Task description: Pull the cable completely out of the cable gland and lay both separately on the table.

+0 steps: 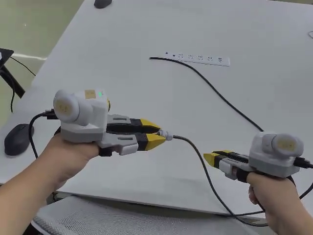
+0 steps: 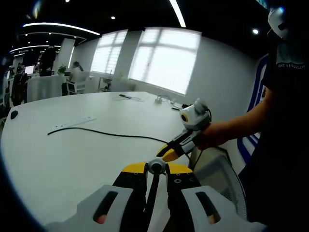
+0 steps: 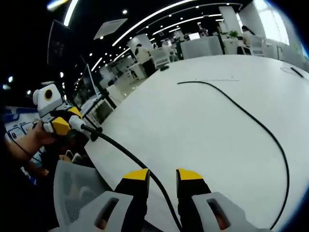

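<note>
My left gripper (image 1: 157, 135) is held just above the white table (image 1: 122, 63), shut on a small grey cable gland (image 1: 167, 135) that sticks out past its yellow tips. The gland (image 2: 156, 166) sits clamped between the jaws of my left gripper (image 2: 156, 170). A black cable (image 1: 205, 171) leaves the gland and droops toward the table's near edge. Its other stretch (image 1: 220, 98) lies across the table. My right gripper (image 1: 209, 157) is to the right, a little lower, tips next to the cable. My right gripper (image 3: 163, 176) is open, and the cable (image 3: 159, 186) runs through the gap.
A white power strip (image 1: 198, 58) lies at the far middle of the table. A dark mouse (image 1: 17, 137) sits near the left edge. A mesh chair (image 1: 98, 215) stands below the near edge. Black stand legs (image 1: 10, 73) are on the floor at left.
</note>
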